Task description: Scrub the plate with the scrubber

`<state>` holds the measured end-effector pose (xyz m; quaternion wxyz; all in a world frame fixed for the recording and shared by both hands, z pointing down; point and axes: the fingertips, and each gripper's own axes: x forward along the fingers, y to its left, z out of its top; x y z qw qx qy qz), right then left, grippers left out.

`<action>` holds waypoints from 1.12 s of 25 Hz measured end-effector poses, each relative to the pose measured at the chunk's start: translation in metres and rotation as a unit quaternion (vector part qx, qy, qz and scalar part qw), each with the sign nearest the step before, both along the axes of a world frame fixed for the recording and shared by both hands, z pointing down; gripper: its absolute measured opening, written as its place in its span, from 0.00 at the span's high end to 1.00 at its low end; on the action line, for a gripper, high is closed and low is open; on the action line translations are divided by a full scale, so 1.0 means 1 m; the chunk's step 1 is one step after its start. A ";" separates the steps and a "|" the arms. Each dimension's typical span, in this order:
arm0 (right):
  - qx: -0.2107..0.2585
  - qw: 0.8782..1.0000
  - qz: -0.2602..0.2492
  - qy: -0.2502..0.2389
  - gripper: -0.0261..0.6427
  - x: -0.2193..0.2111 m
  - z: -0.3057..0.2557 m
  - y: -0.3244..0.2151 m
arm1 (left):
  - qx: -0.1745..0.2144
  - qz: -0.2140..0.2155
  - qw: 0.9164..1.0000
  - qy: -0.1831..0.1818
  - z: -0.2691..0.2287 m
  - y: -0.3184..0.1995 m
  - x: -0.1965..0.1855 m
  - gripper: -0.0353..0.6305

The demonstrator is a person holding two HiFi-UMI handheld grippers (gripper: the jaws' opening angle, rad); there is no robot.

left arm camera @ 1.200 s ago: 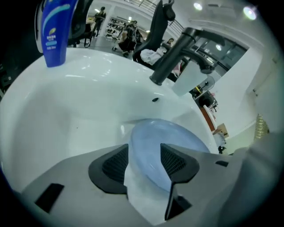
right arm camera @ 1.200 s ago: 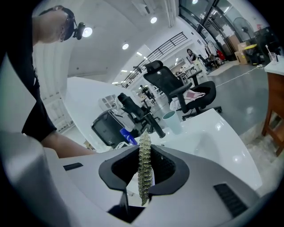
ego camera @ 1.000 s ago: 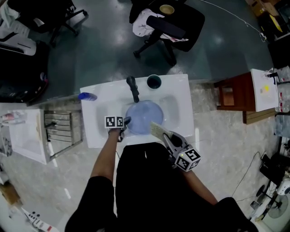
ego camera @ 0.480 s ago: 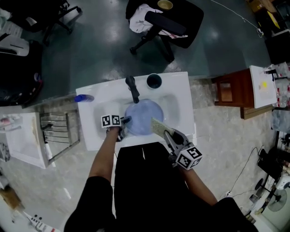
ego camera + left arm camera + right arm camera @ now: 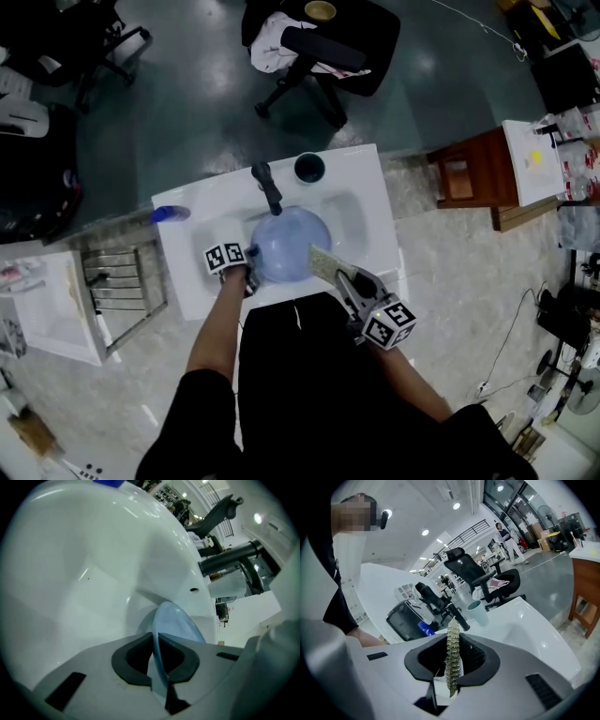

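The white sink [image 5: 367, 221] lies ahead of both grippers. In its basin, the pale blue plate [image 5: 292, 240] sits directly in front of the left gripper [image 5: 251, 254]. That gripper's jaws have just been closing and now pinch the plate's near rim between their pads. The right gripper [image 5: 343, 277] hovers just right of the plate, clamped on the scrubber [image 5: 323, 261], seemingly a yellow-green scouring pad seen edge-on. Its tip reaches the plate's edge, though contact is hard to judge. Beyond the plate stand a black faucet [image 5: 267, 187] and a teal cup [image 5: 308, 168].
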<state>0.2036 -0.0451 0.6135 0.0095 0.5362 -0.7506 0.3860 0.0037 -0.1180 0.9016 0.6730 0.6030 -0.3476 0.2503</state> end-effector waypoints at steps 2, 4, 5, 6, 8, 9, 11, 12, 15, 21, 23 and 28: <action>0.008 1.000 -0.001 0.002 0.87 -0.004 -0.006 -0.001 | 0.013 -0.003 1.000 -0.011 -0.009 -0.003 -0.005 0.92; 0.018 1.000 -0.004 0.003 0.87 -0.010 -0.012 -0.004 | 0.027 -0.006 0.999 -0.026 -0.019 -0.005 -0.015 0.92; 0.023 1.000 -0.008 0.004 0.87 -0.014 -0.014 -0.005 | 0.035 -0.008 0.999 -0.033 -0.024 -0.006 -0.020 0.92; 0.027 1.000 -0.013 0.005 0.87 -0.018 -0.016 -0.005 | 0.044 -0.009 0.998 -0.039 -0.029 -0.006 -0.024 0.92; 0.034 0.999 -0.024 0.005 0.87 -0.026 -0.019 -0.006 | 0.069 -0.008 0.997 -0.047 -0.042 -0.005 -0.032 0.92; 0.038 0.999 -0.030 0.005 0.87 -0.031 -0.021 -0.007 | 0.080 -0.008 0.996 -0.047 -0.050 -0.004 -0.034 0.92; 0.047 0.998 -0.047 0.003 0.87 -0.045 -0.025 -0.012 | 0.097 -0.004 0.994 -0.044 -0.068 0.000 -0.038 0.92; 0.052 0.997 -0.059 0.002 0.87 -0.054 -0.027 -0.016 | 0.104 -0.002 0.994 -0.040 -0.077 0.001 -0.039 0.92; 0.064 0.993 -0.097 0.006 0.87 -0.087 -0.029 -0.027 | 0.109 -0.014 0.994 -0.017 -0.103 0.009 -0.044 0.92; 0.064 0.988 -0.140 0.013 0.87 -0.137 -0.028 -0.044 | 0.116 -0.047 0.992 0.022 -0.141 0.025 -0.057 0.92; 0.067 0.985 -0.155 0.023 0.87 -0.152 -0.026 -0.051 | 0.122 -0.050 0.991 0.028 -0.148 0.029 -0.062 0.92; 0.062 0.978 -0.196 0.031 0.87 -0.190 -0.013 -0.058 | 0.126 -0.067 0.989 0.044 -0.162 0.041 -0.071 0.92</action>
